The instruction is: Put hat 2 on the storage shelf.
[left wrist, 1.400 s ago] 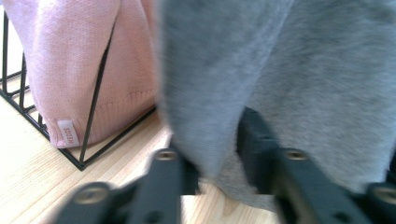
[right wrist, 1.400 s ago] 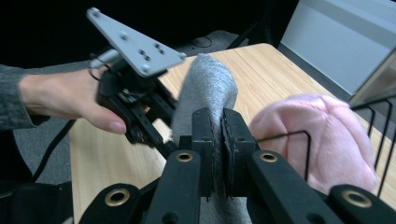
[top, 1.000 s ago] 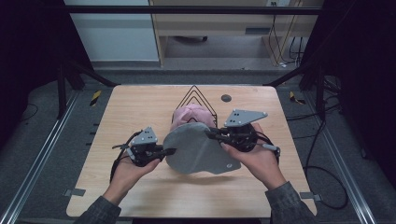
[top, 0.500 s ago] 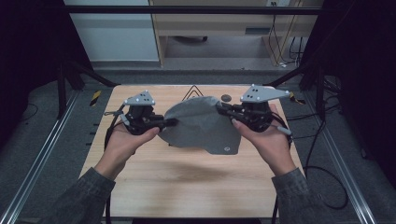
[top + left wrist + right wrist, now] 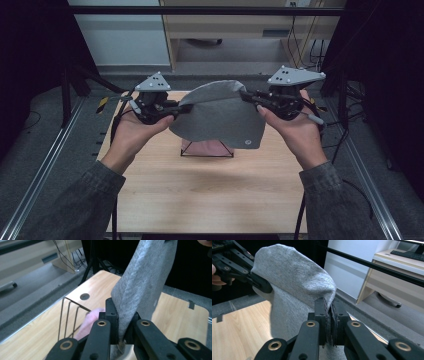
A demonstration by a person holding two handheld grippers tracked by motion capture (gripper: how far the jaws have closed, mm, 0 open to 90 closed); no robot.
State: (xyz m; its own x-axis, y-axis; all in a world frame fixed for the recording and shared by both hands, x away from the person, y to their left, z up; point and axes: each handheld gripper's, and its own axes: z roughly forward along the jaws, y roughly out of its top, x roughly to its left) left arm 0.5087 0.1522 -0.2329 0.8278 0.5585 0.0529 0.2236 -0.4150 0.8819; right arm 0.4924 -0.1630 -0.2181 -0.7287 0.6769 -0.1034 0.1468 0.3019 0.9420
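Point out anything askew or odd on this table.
Nothing looks damaged or spilled. The grey cloth hangs in the air, pinched at opposite edges by the left tongs and right tongs, above a wire rack holding something pink.

No text, label, brand or number can be read — a small round mark on the grey cloth (image 5: 247, 142) is too small to be made out.
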